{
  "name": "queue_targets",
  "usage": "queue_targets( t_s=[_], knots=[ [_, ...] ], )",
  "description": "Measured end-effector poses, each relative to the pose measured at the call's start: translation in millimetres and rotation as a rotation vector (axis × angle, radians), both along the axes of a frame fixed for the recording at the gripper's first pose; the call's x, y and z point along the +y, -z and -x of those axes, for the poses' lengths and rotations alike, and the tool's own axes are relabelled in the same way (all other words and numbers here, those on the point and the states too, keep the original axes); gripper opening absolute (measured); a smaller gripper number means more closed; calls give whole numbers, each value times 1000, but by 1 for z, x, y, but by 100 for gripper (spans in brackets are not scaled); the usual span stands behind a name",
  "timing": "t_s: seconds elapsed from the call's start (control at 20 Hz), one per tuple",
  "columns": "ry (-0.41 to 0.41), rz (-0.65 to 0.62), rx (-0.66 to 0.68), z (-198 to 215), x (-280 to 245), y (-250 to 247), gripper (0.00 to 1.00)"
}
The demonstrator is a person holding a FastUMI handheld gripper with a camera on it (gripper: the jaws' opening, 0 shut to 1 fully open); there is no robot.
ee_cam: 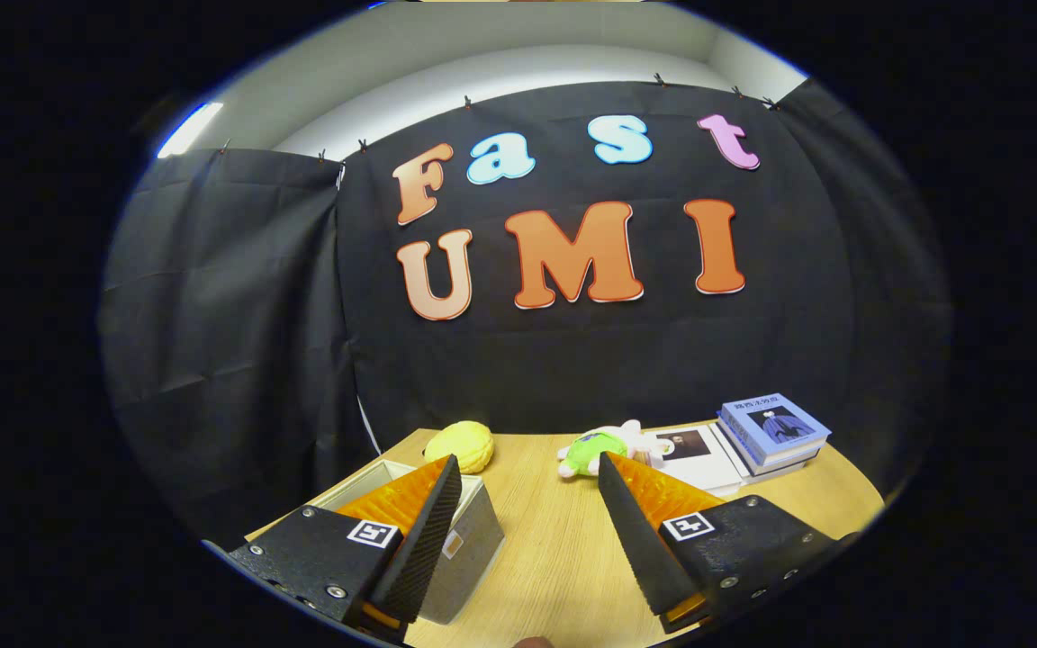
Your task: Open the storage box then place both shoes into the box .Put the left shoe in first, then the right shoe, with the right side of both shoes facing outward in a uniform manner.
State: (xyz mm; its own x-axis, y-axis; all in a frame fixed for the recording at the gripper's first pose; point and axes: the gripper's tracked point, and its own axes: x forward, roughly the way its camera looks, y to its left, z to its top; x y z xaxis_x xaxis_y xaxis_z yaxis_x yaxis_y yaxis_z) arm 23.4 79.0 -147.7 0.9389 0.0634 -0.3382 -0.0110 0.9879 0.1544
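My gripper (529, 468) is open above the wooden table (545, 549), its two fingers spread wide with nothing between them. A grey storage box (473, 540) with a pale inner rim sits under and just behind my left finger (424, 531), which hides part of it. The box's top looks open from here, and its inside is hidden.
Beyond the fingers lie a yellow plush item (462, 445) at the table's back edge and a small soft toy in green (595, 447). To the right sit a white book (694, 453) and a stack of blue books (772, 432). Black cloth walls close the back.
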Motion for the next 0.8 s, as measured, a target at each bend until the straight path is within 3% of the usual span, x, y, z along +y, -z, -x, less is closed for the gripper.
queue_targets(
  t_s=[0.4,0.8],
  knots=[
    [101,94,-150,42,-65,-24,92],
    [157,86,-295,68,-104,-46,92]
  ],
)
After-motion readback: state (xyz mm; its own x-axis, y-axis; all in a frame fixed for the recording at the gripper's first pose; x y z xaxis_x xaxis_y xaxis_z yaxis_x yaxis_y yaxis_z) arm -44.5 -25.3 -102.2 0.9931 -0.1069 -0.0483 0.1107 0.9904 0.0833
